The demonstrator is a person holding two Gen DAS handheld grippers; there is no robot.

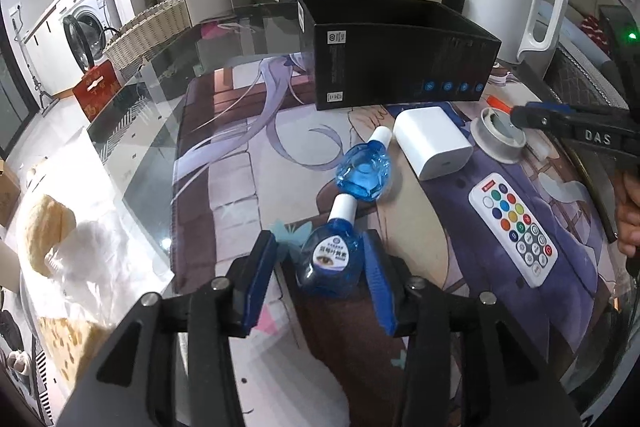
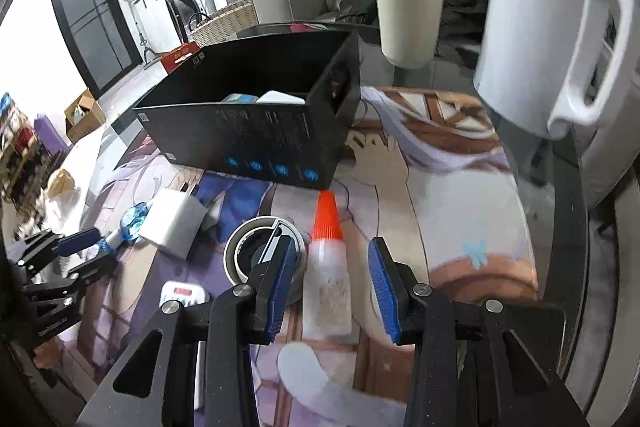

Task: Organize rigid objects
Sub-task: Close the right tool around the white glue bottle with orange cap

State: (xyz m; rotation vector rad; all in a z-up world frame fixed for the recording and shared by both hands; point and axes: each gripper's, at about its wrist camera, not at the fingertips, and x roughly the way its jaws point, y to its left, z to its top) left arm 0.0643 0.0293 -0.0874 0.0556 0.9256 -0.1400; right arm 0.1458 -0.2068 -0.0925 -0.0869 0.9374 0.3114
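Observation:
My left gripper (image 1: pixel 320 243) stands open around a blue eye-drop bottle (image 1: pixel 330 259) that lies on the printed mat. Its right pad is at the bottle's side; the left pad stands clear of it. A second blue bottle (image 1: pixel 364 169) lies just beyond. My right gripper (image 2: pixel 333 243) is open around a clear glue bottle with an orange cap (image 2: pixel 326 279), with a gap on both sides. A black open box (image 2: pixel 248 131) stands behind and holds a white thing and a pale one.
A white charger (image 1: pixel 432 143), a tape roll (image 2: pixel 256 247) and a white remote (image 1: pixel 516 227) lie between the grippers. A white kettle (image 2: pixel 552 35) and a beige cup (image 2: pixel 408 15) stand at the back right. The glass table's edge (image 1: pixel 132 131) runs along the left.

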